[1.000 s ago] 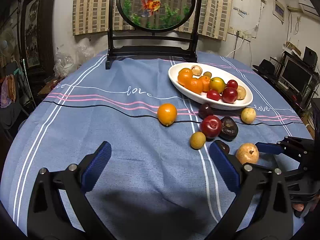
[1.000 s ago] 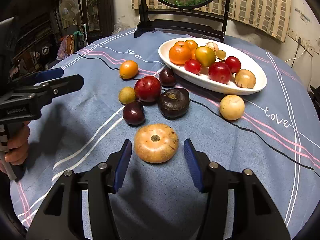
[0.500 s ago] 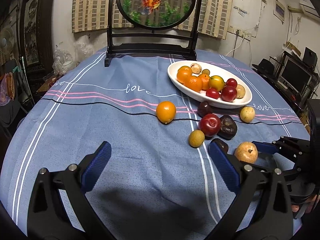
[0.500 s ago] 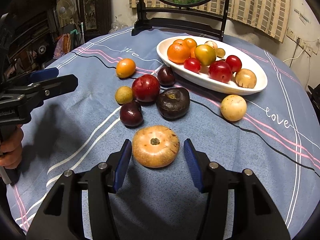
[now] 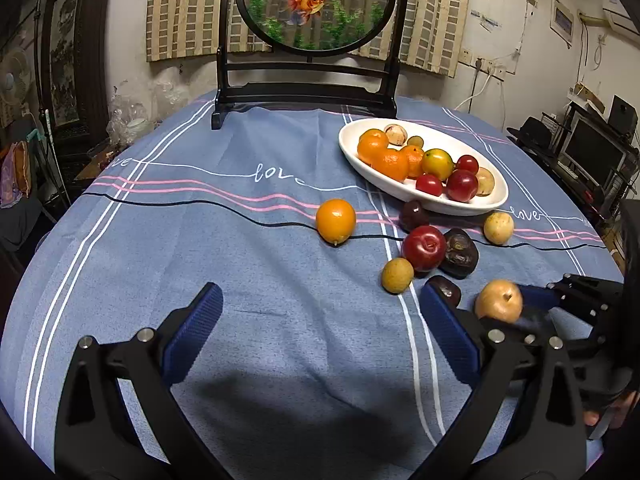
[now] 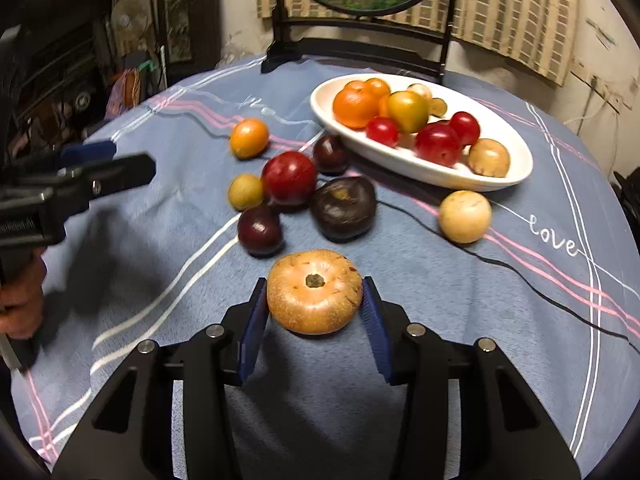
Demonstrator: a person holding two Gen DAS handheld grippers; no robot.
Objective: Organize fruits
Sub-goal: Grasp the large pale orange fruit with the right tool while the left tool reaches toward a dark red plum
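Seen from the right wrist, far left: left claw (image 6: 100, 164), reaching in side-on over the blue striped tablecloth (image 6: 140, 272), gripped by a hand (image 6: 18, 308) at the frame edge. From its own camera, left claw (image 5: 320, 336) spread wide, blue pads well apart, nothing between them, hovering over bare cloth.

Next along, loose on the table: an orange (image 6: 248, 138) well out from the others. Near it a small yellow-green fruit (image 6: 245, 191) just beside a red apple (image 6: 289, 177). In front of those, a dark plum (image 6: 260, 230); behind the apple, another dark plum (image 6: 330, 154) close to the rim of the dish. Right of the apple, a large wrinkled dark-brown fruit (image 6: 344, 207).

At centre foreground: tan flattened fruit (image 6: 315, 291), stem scar facing the camera, sitting between the blue pads of the right claw (image 6: 315, 300). Pads pressed close on either side, seemingly clamped on it; contact not certain, slight motion blur. In the left view, same tan fruit (image 5: 499, 301) between the right claw (image 5: 516, 308) fingers, just right of a dark plum.

Further right: white oval dish (image 6: 500, 178) holding oranges, a yellow-green fruit, red fruits and a pale brown one. Below its near rim, a pale yellow round fruit (image 6: 464, 216) alone on the cloth.

Behind everything, a dark wooden stand with a round goldfish panel (image 5: 316, 4).
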